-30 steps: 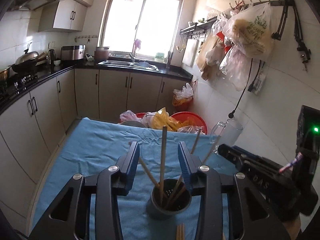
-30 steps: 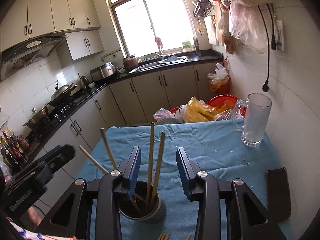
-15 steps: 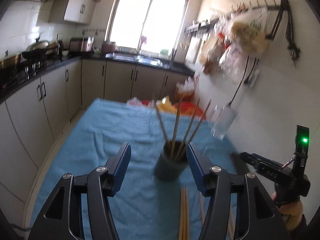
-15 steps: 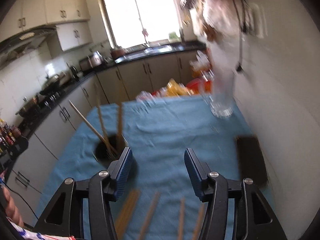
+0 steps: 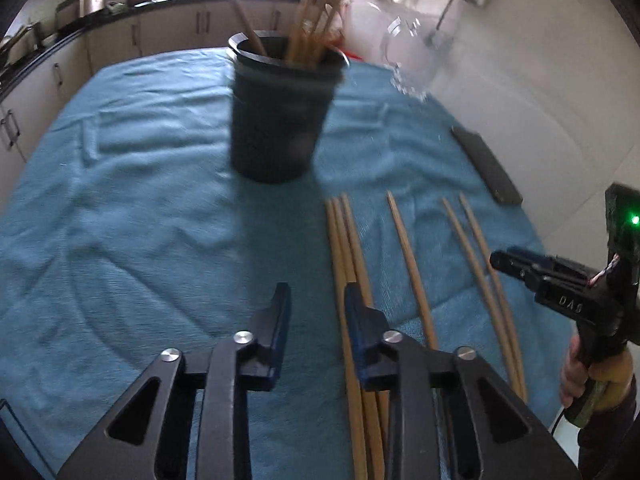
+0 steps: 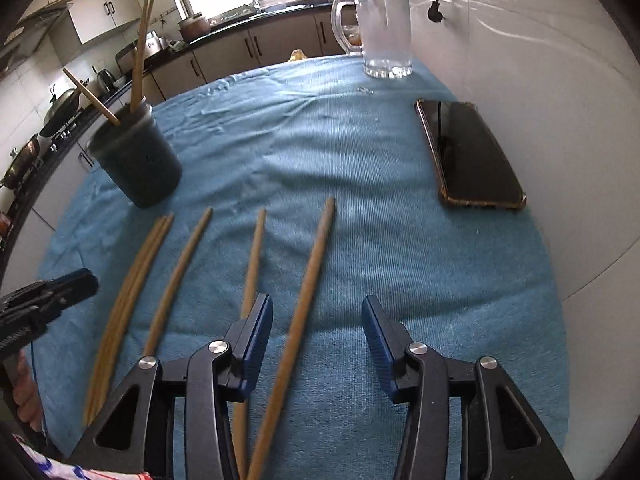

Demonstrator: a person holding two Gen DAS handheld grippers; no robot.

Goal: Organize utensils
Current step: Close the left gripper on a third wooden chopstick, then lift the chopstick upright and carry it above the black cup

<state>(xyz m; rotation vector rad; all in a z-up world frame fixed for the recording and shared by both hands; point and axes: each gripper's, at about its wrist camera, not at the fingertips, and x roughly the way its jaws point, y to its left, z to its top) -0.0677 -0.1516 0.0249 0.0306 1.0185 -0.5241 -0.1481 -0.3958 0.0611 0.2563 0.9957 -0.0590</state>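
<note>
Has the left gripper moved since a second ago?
Yes. The left gripper has dropped toward the blue cloth, off the dark cup, jaws just closing, empty.

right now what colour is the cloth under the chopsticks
Blue cloth, shown best in the right wrist view.

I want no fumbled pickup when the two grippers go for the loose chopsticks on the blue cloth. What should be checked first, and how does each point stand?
1. Loose chopsticks lie flat on the blue cloth: ok.
2. Right gripper straddles one chopstick, jaws apart and just narrowing: ok.
3. Left gripper holds nothing; its jaws have just been closing beside the three bunched chopsticks, none between them: not ok.
4. Dark cup upright, with room for more sticks: ok.
5. Phone and glass mug clear of the sticks: ok.
6. Pads touching wood: cannot tell.
</note>
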